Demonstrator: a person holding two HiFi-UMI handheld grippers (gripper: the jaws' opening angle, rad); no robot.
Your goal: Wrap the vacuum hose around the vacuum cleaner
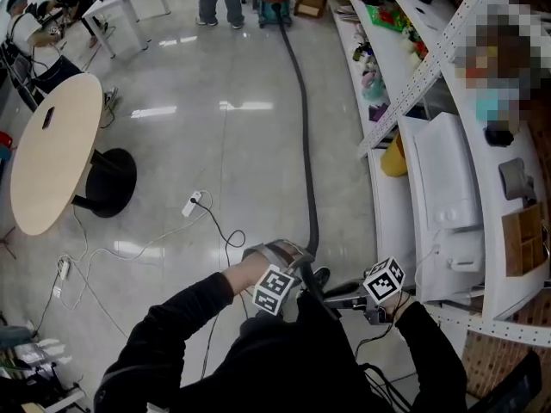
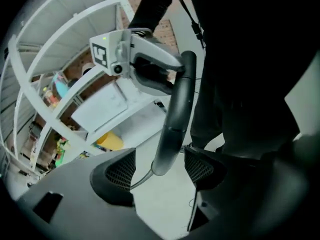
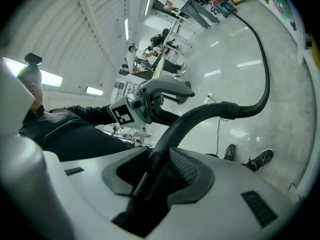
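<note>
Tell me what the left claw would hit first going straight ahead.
The vacuum hose: its tube end stands between the left claw's open jaws, apparently untouched.

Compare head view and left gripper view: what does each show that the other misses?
Head view only: the vacuum cleaner at the far end of the floor, the whole run of the hose to it, and a round table. Left gripper view only: the left tongs standing open, with the hose between the pads but not pressed by either. Both: the hose, the right tongs shut on it, and the white shelves.
</note>
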